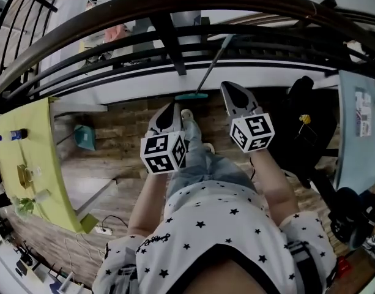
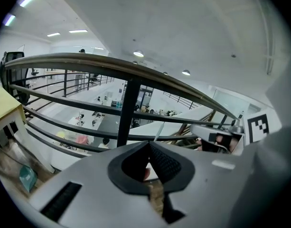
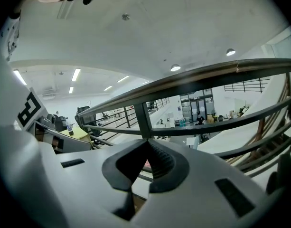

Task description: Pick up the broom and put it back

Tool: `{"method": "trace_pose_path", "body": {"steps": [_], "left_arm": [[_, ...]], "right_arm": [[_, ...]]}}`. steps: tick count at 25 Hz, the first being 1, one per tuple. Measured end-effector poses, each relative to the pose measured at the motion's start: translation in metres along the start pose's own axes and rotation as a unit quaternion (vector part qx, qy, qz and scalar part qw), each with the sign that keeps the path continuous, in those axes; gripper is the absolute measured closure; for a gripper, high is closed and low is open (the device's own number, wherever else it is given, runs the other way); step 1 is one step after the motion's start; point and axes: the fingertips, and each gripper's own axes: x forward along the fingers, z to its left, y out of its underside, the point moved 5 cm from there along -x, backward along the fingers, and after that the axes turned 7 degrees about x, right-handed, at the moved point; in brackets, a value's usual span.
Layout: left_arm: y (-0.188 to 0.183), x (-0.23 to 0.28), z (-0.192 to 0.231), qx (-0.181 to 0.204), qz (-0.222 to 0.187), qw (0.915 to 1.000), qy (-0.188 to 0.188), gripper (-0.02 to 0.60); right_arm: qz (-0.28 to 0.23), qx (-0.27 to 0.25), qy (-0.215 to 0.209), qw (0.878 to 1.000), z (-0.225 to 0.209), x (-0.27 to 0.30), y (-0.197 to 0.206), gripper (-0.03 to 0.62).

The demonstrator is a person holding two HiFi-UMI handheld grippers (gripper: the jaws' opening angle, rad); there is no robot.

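- Two grey plastic grippers, the left gripper [image 1: 173, 108] and the right gripper [image 1: 229, 87], each carry a cube with square markers. Both pairs of ribbed black jaws are pressed together at the tips and grip nothing.
- The broom [image 1: 207, 72] has a thin, straight, pale handle and a flat teal head. It leans on the railing [image 1: 169, 38] just ahead of the jaws, and neither gripper holds it.
- The railing is made of dark metal bars under a rounded, curving handrail.
- The floor [image 1: 114, 127] is brown wood planks, and a flat yellow-green bench [image 1: 34, 164] stands at the left.
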Motion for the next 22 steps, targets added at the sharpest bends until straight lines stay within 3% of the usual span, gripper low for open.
{"method": "trace_pose_path", "body": {"steps": [9, 22], "left_arm": [[-0.01, 0.063, 0.024, 0.004, 0.019, 0.9995, 0.025, 0.57], [0.012, 0.125, 0.041, 0.018, 0.062, 0.9962, 0.058, 0.569]], "right_arm": [[0.01, 0.007, 0.054, 0.998, -0.048, 0.058, 0.015, 0.6], [0.021, 0.029, 0.108, 0.994, -0.118, 0.124, 0.042, 0.6]]}}
